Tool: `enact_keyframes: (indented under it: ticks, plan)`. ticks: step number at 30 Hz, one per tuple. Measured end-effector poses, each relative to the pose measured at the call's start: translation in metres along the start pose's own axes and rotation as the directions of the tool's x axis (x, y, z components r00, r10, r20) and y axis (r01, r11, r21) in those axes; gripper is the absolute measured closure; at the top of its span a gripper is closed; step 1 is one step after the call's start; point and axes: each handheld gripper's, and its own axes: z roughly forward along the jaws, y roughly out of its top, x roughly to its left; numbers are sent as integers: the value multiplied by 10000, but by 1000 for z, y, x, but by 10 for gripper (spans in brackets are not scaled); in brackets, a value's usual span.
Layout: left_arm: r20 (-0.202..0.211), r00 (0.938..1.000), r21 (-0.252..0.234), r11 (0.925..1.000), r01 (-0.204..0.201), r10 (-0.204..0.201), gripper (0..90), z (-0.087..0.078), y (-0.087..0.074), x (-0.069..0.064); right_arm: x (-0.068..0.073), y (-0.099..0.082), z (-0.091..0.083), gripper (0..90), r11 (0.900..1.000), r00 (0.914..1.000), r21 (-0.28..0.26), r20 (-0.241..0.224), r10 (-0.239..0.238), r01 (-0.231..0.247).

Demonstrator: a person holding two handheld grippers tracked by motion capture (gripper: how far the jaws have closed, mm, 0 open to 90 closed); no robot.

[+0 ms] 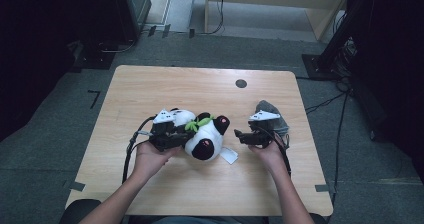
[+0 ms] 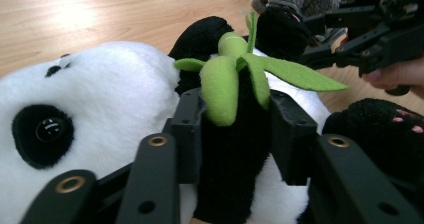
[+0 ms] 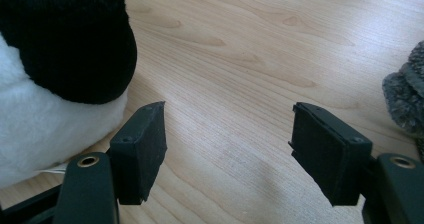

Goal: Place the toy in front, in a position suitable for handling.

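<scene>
1. Pinching the black plush arm [image 2: 235, 149] of the white-and-black plush panda toy [image 1: 205, 136] in the left claw [image 1: 176, 140], under the green felt bamboo leaves [image 2: 235, 74].
2. Lying at bench [image 1: 150, 84] centre, panda at three o'clock of the left claw.
3. Hovering spread and empty at the panda's three o'clock, right claw [image 3: 227, 151]; grey plush toy [image 1: 272, 111] behind.
4. Advising: gripping deep on stuffing, not leaves; lifting slowly.
</scene>
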Motion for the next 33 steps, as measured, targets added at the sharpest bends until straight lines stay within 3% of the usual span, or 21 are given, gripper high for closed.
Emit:
enact_keyframes:
  ticks: [6, 7, 8, 11, 19, 24, 33]
  plan:
    - [547, 9985, -57, 10000, -79, 82, 439, -7, 2, 7, -2, 3, -7, 313, 9998, 9999, -174, 83, 76, -74]
    - [547, 9985, -57, 10000, -79, 82, 428, -7, 2, 7, -3, 4, -8, 316, 9998, 9999, -187, 125, 98, -95]
    - [547, 9977, -53, 9992, -400, 402, 416, -10, 2, 9, -4, 5, -9, 322, 9997, 9998, -221, 124, 126, -124]
    - [462, 9966, 78, 9976, -688, 684, 391, -14, 3, 10, -5, 6, -12, 329, 9997, 9998, -229, 185, 106, -101]
    - [408, 9956, 73, 9964, -841, 838, 340, -26, 6, 17, -6, 10, -16, 339, 9998, 9996, -186, 258, -73, 78]
    - [206, 9975, -102, 9977, -669, 671, 326, -37, 6, 32, -14, 11, -19, 349, 10000, 9998, 48, 172, 41, -42]
    - [70, 9970, -142, 9970, -764, 765, 299, -46, 1, 49, -22, 15, -28, 375, 9997, 9995, -209, 293, 95, -89]
